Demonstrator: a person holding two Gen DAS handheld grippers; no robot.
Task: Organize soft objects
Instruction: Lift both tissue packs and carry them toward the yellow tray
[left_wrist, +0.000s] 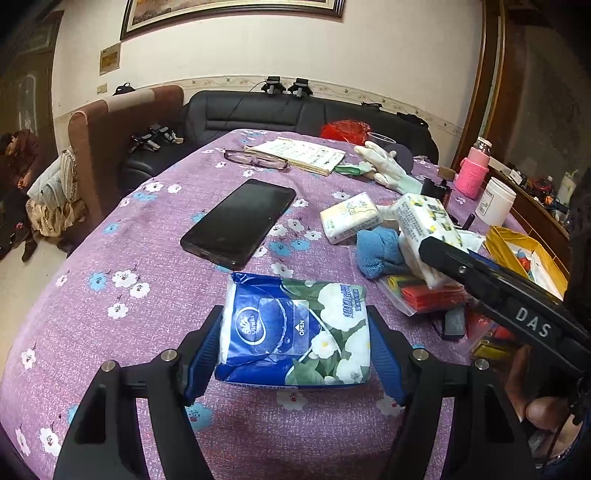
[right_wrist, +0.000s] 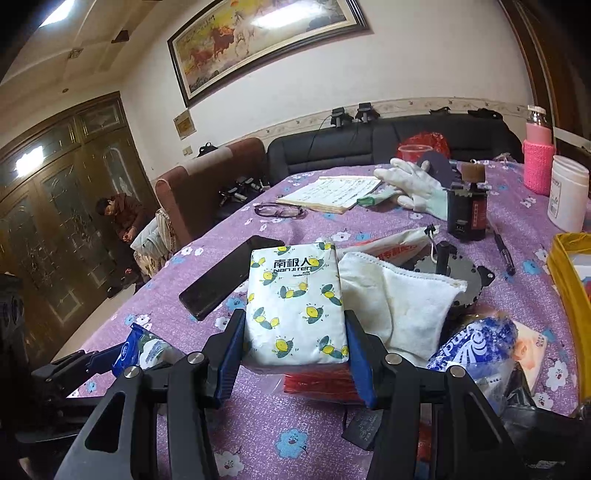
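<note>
Black phone (left_wrist: 240, 223) mid tabletop (left_wrist: 110, 314); glasses (left_wrist: 258, 159) beside open notebook (left_wrist: 301, 153) near far edge; pink bottle (left_wrist: 472, 171), white jar (left_wrist: 495, 201) at right edge.

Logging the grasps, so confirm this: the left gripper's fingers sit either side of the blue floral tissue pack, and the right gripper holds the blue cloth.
One detail is wrong. The right gripper holds the white lemon-print tissue pack, as the right wrist view shows; the blue cloth lies on the table, ungripped. The left gripper does have its fingers either side of the blue floral tissue pack.
</note>
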